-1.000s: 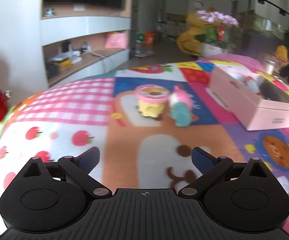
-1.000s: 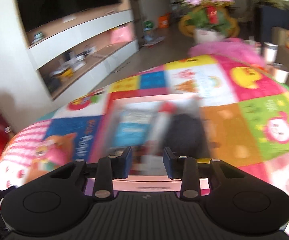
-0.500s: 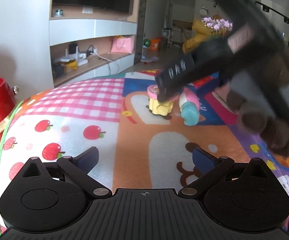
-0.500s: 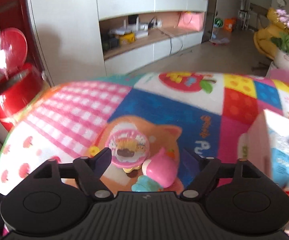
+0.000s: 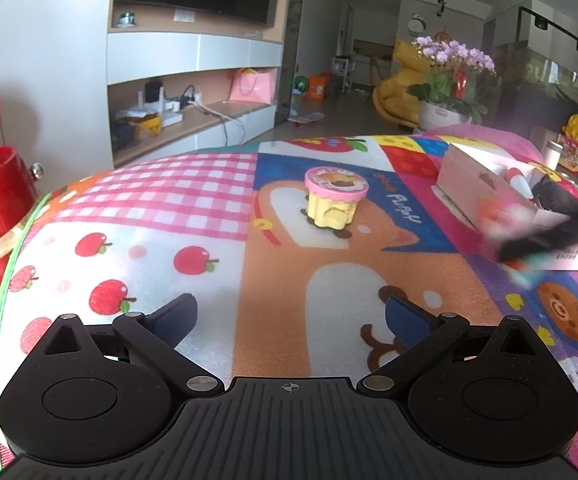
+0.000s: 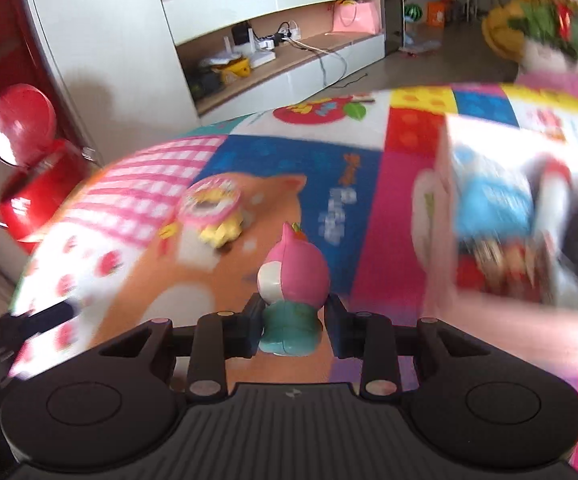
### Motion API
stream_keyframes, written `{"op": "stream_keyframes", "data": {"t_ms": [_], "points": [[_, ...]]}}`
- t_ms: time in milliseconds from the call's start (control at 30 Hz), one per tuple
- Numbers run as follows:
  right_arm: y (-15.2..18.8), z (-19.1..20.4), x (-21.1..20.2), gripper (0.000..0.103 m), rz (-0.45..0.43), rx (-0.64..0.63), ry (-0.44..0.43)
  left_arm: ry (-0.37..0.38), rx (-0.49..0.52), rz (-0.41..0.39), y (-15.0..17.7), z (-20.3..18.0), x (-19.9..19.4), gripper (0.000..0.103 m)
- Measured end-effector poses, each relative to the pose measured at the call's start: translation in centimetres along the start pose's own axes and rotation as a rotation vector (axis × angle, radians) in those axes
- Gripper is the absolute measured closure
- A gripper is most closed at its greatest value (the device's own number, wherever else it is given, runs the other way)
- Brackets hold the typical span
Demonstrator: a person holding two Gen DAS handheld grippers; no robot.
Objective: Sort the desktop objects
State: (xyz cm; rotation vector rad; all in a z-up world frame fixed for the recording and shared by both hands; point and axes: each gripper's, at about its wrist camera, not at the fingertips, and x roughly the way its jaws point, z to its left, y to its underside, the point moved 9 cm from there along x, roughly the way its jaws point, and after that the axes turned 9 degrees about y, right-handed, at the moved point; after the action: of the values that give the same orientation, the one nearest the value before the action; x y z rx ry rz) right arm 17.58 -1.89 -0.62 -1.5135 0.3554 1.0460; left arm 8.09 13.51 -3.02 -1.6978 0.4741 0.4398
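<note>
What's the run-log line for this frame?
phase: carry to box | right gripper: shut on pink penguin toy | left gripper: open, idle | cupcake toy: on mat | pink box: right

both the left gripper (image 5: 291, 314) and the right gripper (image 6: 294, 330) are matte black plastic, with ribbed bodies, round side discs, silver screws at the link joints, dark blue finger pads (image 5: 177, 314) and a small crosshair mark.

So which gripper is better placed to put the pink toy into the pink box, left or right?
Right. The right gripper already holds the pink toy between its fingers, with the pink box just to its right. The left gripper is open, empty and farther from the box.
</note>
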Motion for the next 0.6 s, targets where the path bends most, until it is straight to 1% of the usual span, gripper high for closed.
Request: {"op": "stream_keyframes", "data": {"t_ms": [100, 167, 300, 367, 400, 433, 500, 567, 600], "points": [[3.4, -2.3, -3.0, 0.071, 0.020, 0.077, -0.032, -0.014, 0.020, 0.007, 0.0, -0.3, 0.2, 0.000], [5.6, -4.2, -4.2, 0.071, 0.036, 0.143, -0.035, -0.022, 0.036, 0.013, -0.1, -0.5, 0.4, 0.000], [9.8, -8.2, -5.0, 0.071, 0.073, 0.279, -0.032, -0.012, 0.092, 0.044, -0.3, -1.2, 1.4, 0.000], [10.9, -9.4, -5.5, 0.072, 0.042, 0.321, -0.067, 0.001, 0.139, 0.036, -0.6, -2.1, 1.8, 0.000], [11.2, -9.8, -5.8, 0.072, 0.023, 0.336, -0.063, 0.002, 0.165, 0.032, -0.9, -2.6, 2.1, 0.000], [11.3, -10.2, -6.1, 0.070, -0.006, 0.335, -0.037, 0.004, 0.186, 0.030, -1.1, -3.1, 2.5, 0.000], [11.1, -11.3, -6.7, 0.059, -0.095, 0.302, 0.083, 0.005, 0.205, 0.026, -1.6, -3.8, 3.5, 0.000], [11.0, -12.3, -7.4, 0.040, -0.180, 0.288, 0.194, -0.002, 0.206, 0.021, -2.4, -4.2, 4.8, 0.000], [11.0, -12.9, -7.7, 0.036, -0.218, 0.288, 0.236, -0.009, 0.206, 0.019, -2.9, -4.3, 5.6, 0.000]]}}
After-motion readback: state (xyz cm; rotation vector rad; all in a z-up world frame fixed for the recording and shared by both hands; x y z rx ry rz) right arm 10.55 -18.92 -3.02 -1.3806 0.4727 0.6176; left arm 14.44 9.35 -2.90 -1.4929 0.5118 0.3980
